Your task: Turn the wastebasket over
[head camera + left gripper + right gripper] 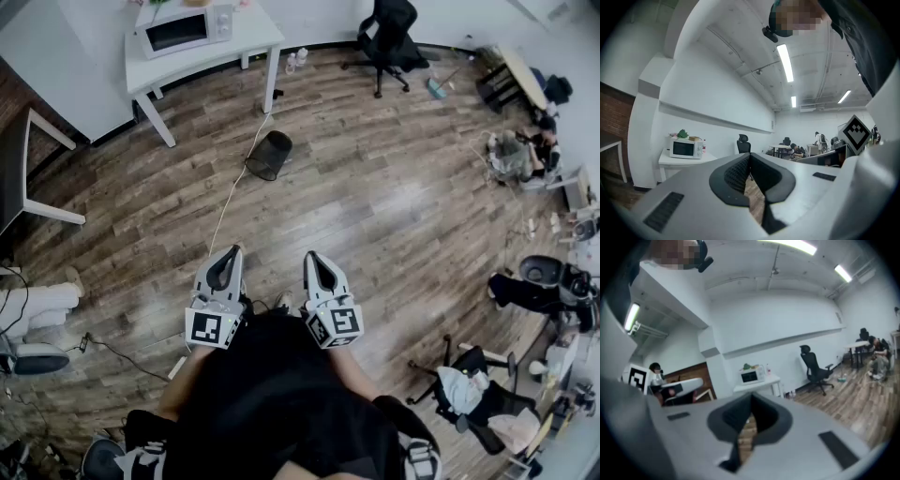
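Observation:
The wastebasket (270, 155) is a black mesh bin on the wooden floor, just in front of a white table's leg and well ahead of me. Its dark mouth faces toward me; whether it stands or lies tipped I cannot tell. Neither gripper view shows it. My left gripper (231, 253) and right gripper (312, 256) are held side by side close to my body, far short of the bin. Both are shut with nothing between the jaws, as the left gripper (749, 154) and right gripper (751, 404) show in their own views.
A white table (253, 37) carrying a microwave (183, 28) stands behind the bin. A white cable (230, 197) runs across the floor from the bin toward me. A black office chair (389, 37) is at the back, more chairs (478, 384) and seated people (511, 155) at the right.

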Demonstrator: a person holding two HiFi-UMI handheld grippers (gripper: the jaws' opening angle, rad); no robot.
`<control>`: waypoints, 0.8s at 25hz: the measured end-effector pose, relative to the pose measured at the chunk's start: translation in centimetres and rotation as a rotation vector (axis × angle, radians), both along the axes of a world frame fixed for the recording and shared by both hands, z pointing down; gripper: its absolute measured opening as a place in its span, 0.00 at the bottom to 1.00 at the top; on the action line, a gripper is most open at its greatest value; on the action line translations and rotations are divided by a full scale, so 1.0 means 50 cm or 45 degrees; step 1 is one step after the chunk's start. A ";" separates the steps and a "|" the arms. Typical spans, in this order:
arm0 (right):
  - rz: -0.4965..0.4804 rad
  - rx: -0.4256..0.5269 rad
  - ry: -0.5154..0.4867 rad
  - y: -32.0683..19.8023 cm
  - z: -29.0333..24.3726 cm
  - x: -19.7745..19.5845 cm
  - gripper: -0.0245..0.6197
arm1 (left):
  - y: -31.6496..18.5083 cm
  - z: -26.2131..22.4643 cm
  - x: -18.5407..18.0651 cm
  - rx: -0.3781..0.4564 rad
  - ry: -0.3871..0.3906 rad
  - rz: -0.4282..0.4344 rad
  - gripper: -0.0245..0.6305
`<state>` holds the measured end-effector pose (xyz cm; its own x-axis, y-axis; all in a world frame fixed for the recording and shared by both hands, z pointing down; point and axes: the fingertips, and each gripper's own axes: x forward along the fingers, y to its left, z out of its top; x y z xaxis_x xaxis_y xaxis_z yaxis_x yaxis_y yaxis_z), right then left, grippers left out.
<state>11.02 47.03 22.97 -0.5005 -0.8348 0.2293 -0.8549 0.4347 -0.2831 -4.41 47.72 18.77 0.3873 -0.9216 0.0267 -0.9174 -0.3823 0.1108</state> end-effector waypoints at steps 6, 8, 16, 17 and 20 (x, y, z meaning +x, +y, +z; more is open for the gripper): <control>0.004 0.001 0.010 0.007 0.006 -0.006 0.09 | 0.005 0.003 -0.004 -0.001 0.008 0.010 0.09; 0.002 -0.001 0.018 0.010 0.007 -0.009 0.09 | 0.005 0.005 -0.006 -0.003 0.011 0.014 0.10; 0.040 -0.020 -0.009 0.009 0.008 -0.040 0.09 | 0.000 0.013 -0.035 -0.015 0.023 0.052 0.09; 0.046 -0.020 -0.011 0.007 0.010 -0.045 0.09 | -0.002 0.016 -0.041 -0.016 0.024 0.058 0.10; 0.071 -0.024 -0.015 0.004 0.013 -0.062 0.09 | -0.008 0.022 -0.060 -0.021 0.023 0.078 0.10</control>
<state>7.91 47.22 23.61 -0.4564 -0.8569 0.2396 -0.8740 0.3813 -0.3012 -7.42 47.31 19.89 0.4434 -0.8957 0.0340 -0.8901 -0.4355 0.1341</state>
